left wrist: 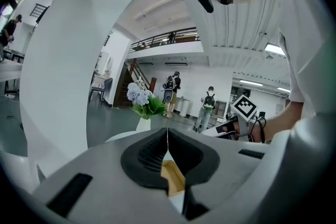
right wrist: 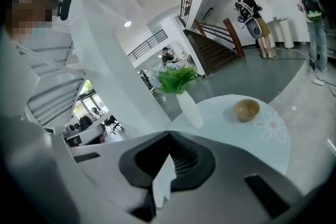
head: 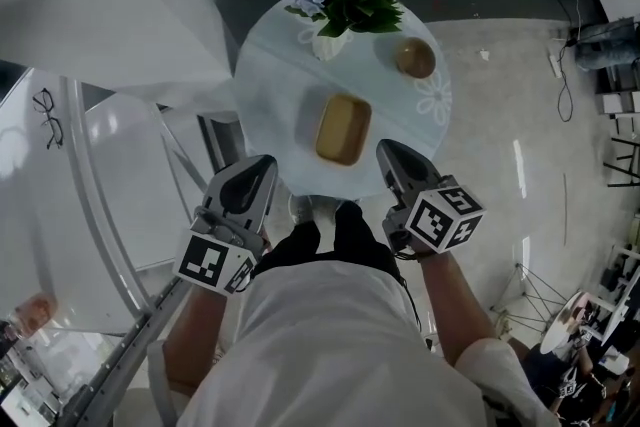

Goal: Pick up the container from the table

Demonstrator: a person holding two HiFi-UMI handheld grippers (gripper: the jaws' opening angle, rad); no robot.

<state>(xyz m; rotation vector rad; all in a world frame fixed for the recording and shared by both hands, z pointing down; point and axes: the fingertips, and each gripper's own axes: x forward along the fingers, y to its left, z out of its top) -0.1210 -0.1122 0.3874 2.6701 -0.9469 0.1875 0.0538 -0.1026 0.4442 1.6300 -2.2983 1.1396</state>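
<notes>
While both grippers hover over the near rim of the table (head: 262,65) | left gripper (head: 263,165): jaws together, empty | right gripper (head: 387,150): jaws together, empty | container (head: 343,129): on table, just ahead, between the 2 grippers

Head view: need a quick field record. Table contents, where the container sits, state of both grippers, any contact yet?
surface: round pale table
container: tan, rectangular, open top, near the table's middle, on its near half
other items: white vase with flowers at the far side; small brown bowl at far right
left gripper: jaws together, empty, at the near edge left of the container
right gripper: jaws together, empty, at the near edge right of the container
contact: none visible; container lies on the table, not picked up
</notes>
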